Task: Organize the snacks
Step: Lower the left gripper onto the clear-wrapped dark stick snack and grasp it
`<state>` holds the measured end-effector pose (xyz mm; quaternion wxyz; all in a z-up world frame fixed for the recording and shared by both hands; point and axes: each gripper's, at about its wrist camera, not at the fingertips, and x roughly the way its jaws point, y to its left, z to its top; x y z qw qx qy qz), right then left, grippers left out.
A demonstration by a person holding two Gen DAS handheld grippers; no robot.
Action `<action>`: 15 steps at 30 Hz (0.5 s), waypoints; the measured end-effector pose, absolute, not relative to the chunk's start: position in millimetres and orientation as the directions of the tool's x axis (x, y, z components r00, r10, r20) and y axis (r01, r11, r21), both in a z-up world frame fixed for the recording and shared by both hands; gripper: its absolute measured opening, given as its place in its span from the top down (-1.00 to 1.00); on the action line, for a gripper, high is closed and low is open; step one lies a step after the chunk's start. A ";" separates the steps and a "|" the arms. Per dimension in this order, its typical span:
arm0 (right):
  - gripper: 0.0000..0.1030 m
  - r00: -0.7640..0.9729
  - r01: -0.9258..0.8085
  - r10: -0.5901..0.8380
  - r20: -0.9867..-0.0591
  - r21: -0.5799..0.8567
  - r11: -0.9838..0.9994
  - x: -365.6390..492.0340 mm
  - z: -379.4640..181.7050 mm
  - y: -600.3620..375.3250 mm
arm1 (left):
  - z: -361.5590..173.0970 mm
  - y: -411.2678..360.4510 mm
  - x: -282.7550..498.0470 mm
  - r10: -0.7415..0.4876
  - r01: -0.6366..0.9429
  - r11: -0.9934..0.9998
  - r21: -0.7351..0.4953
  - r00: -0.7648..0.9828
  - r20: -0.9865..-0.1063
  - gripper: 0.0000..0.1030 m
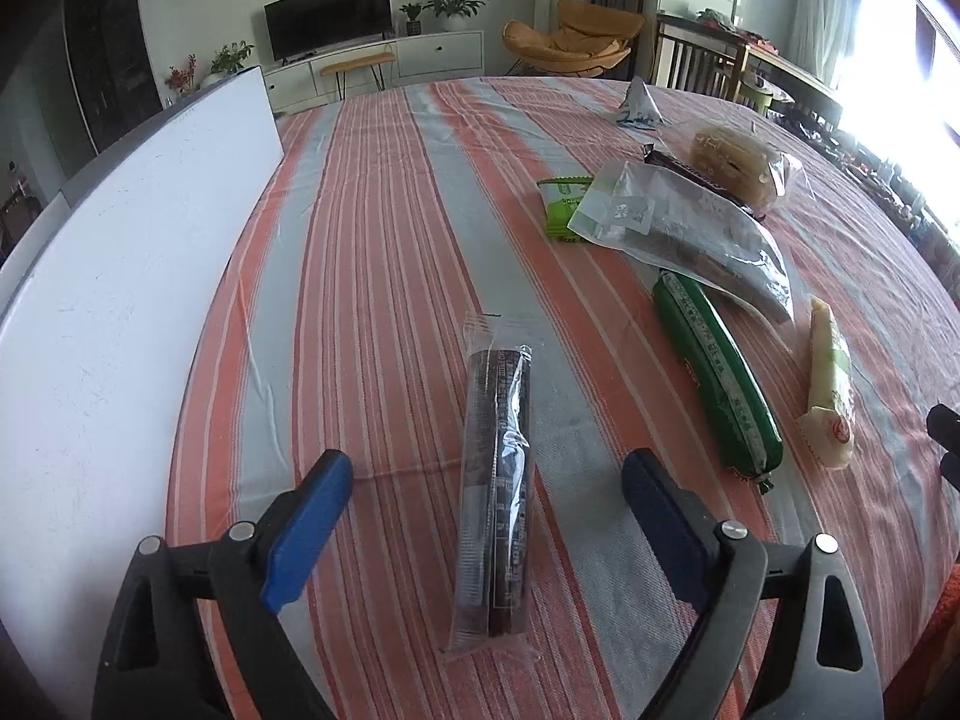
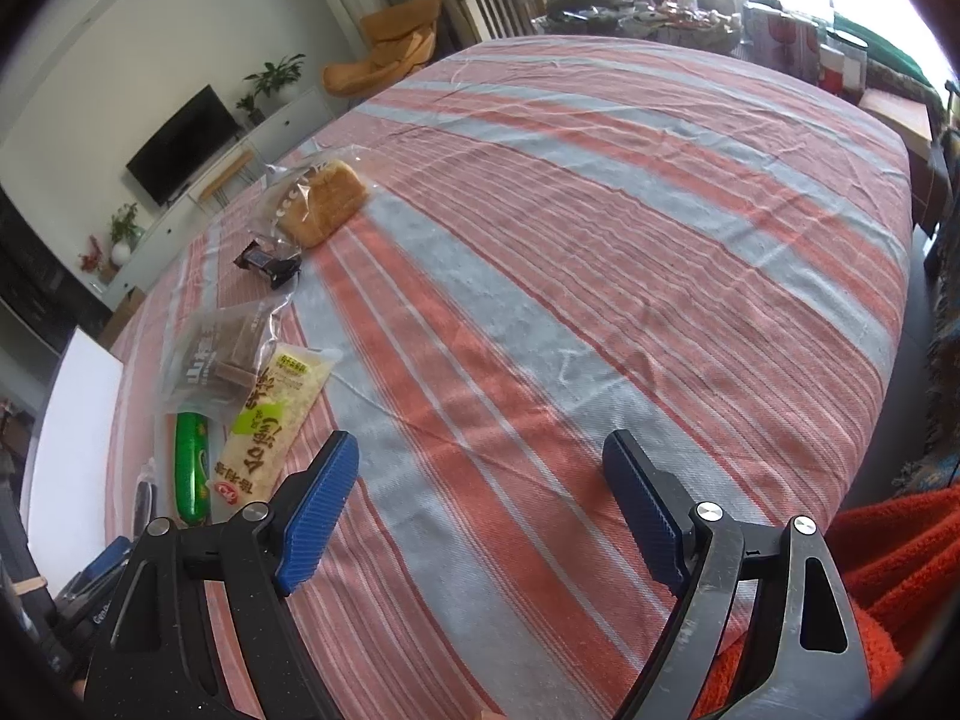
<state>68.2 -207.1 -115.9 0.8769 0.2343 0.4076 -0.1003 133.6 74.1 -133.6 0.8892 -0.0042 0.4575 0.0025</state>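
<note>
Left wrist view: the left gripper point(image 1: 487, 483) sits at the bottom of the frame with its blue-padded fingers point(image 1: 309, 531) spread wide apart, holding nothing. Between them, at lower centre, lies a long dark snack bar in a clear wrapper point(image 1: 499, 483), flat on the striped tablecloth point(image 1: 384, 228) and touching neither finger. To its right lies a green sausage-shaped pack point(image 1: 714, 372), and just beside that, nearer the right edge, a pale yellow wrapped snack point(image 1: 831, 387).

Above these, in the centre right of the frame, a clear bag with dark contents point(image 1: 690, 234) overlaps a small green sachet point(image 1: 561, 204). Further up sits a bagged bread loaf point(image 1: 741, 165) with a dark wrapped bar point(image 1: 690, 171) partly under it. A small pyramid-shaped packet point(image 1: 639, 105) stands apart near the upper centre right. A white board point(image 1: 120, 276) fills the left side of the frame.

Right wrist view: the right gripper point(image 2: 480, 474) occupies the bottom of the frame, fingers point(image 2: 318, 516) spread wide apart, over bare tablecloth point(image 2: 600, 240). The snacks line the left side: bread loaf point(image 2: 324, 201) at upper left, dark bar point(image 2: 267, 261) below it, clear bag point(image 2: 219, 360), yellow snack point(image 2: 273, 426) and green pack point(image 2: 192, 468) toward the lower left. An orange-red fabric point(image 2: 888, 558) shows at lower right.
</note>
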 end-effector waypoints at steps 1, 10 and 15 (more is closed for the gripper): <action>-0.68 0.647 0.367 0.014 -0.762 0.328 0.871 68.2 -116.0 -207.4 | -134.8 75.4 134.1 0.005 -0.015 1.000 -0.004 0.584 -0.812 -0.90; -0.68 0.632 0.367 -0.015 -0.775 0.282 0.886 70.8 -116.2 -202.7 | -135.5 77.1 134.6 0.006 -0.018 1.000 -0.006 0.580 -0.815 -0.99; -0.69 0.632 0.367 -0.015 -0.775 0.283 0.886 70.9 -116.1 -202.5 | -135.6 77.1 134.6 0.006 -0.018 1.000 -0.006 0.580 -0.815 -0.99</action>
